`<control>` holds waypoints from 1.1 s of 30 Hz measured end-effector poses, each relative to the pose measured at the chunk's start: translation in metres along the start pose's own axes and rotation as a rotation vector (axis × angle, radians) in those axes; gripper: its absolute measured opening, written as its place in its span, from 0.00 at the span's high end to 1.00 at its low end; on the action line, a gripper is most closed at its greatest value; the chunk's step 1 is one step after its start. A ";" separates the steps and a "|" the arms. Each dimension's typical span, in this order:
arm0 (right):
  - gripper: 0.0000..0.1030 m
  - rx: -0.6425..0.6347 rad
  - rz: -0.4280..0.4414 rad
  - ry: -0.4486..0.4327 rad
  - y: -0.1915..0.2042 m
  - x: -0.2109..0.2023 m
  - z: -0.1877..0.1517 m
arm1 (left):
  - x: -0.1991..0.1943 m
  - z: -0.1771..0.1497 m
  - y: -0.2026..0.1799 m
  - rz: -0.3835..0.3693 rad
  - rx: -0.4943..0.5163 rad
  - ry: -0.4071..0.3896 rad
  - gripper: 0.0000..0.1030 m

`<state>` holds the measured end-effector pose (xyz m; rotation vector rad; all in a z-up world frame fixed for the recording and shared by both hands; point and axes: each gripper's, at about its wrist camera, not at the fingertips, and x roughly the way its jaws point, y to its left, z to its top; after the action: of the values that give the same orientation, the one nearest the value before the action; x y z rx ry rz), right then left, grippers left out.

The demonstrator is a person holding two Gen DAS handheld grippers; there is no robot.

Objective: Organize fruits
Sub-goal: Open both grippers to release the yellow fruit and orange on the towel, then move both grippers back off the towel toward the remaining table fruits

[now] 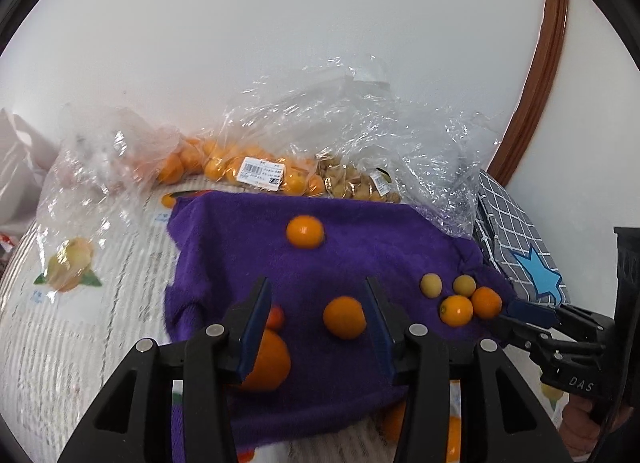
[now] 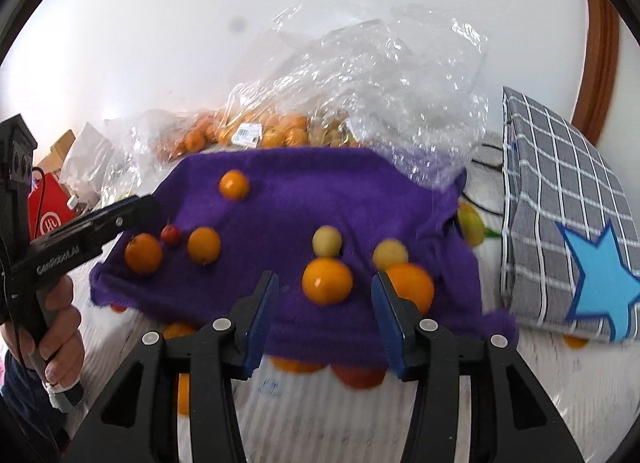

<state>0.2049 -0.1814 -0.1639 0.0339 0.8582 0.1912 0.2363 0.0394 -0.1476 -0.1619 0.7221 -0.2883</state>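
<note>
Oranges and small yellow fruits sit loose on purple cloth; left gripper and right gripper both parted, gripping nothing.

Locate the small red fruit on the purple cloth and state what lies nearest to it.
In the right wrist view, the small red fruit sits at the purple cloth's left side, between two oranges.
</note>
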 end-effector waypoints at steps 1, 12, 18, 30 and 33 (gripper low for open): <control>0.53 0.000 -0.001 0.003 0.002 -0.001 -0.004 | -0.004 -0.003 0.002 0.002 -0.003 -0.002 0.57; 0.53 0.019 0.027 0.024 0.021 -0.014 -0.032 | -0.044 -0.030 0.033 0.070 -0.042 -0.014 0.57; 0.53 -0.020 0.025 0.036 0.037 -0.013 -0.037 | -0.053 -0.037 0.044 0.106 -0.064 -0.012 0.57; 0.61 -0.026 0.017 0.077 0.040 -0.004 -0.043 | -0.053 -0.038 0.045 0.102 -0.070 -0.017 0.57; 0.61 -0.016 0.054 0.066 0.042 -0.009 -0.045 | -0.053 -0.037 0.043 0.100 -0.065 -0.015 0.57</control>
<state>0.1587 -0.1441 -0.1822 0.0359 0.9223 0.2511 0.1823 0.0950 -0.1528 -0.1889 0.7228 -0.1680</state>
